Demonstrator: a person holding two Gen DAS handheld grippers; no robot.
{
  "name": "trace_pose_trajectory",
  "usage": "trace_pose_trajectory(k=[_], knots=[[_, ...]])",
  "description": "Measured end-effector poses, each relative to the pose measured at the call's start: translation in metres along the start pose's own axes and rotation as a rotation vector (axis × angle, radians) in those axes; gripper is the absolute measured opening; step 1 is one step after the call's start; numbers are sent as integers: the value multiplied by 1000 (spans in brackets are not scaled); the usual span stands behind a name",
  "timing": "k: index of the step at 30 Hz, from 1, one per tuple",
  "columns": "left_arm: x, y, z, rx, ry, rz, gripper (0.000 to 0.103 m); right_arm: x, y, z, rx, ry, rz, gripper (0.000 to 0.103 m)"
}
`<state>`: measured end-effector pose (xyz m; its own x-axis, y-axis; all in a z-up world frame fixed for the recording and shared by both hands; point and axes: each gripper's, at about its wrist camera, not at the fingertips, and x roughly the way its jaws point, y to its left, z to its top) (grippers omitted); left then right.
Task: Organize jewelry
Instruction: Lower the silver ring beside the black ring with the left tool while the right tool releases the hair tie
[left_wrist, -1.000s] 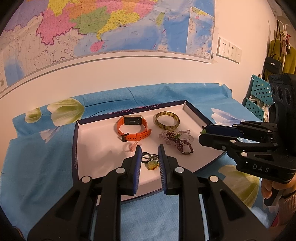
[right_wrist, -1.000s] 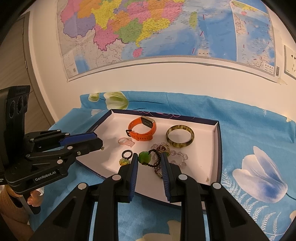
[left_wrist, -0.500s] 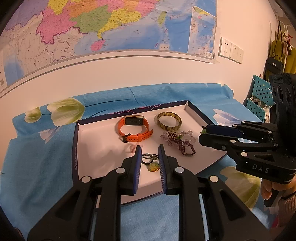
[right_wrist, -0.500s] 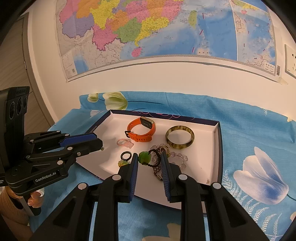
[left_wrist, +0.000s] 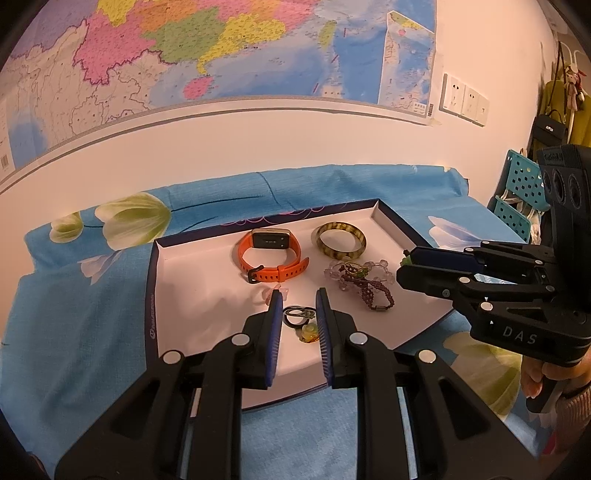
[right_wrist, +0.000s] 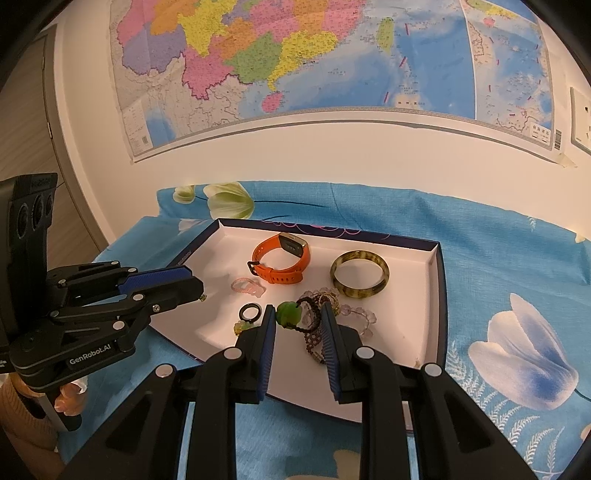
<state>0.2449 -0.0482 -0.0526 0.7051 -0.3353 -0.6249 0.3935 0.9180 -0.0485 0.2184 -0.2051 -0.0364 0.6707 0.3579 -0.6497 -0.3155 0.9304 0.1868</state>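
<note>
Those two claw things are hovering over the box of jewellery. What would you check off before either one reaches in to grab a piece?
1. Left gripper open: ok, there is a gap between its fingers.
2. Right gripper open: ok, nothing is clamped between its fingers.
3. Target in line: ok, the black ring shows between the left fingers, the green bead between the right.
4. Green bead free to lift alone: not ok, its cord runs into the bead bracelets piled together.
5. Orange watch and amber bangle out of the way: ok, both lie farther back in the tray.
6. Height above the tray: cannot tell.
</note>
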Motion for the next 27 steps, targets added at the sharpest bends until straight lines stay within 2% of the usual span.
trace_pose_trajectory(k=[27], knots=[[5,1,2,0,4,8,19,9,-2,1,2,6,0,23]])
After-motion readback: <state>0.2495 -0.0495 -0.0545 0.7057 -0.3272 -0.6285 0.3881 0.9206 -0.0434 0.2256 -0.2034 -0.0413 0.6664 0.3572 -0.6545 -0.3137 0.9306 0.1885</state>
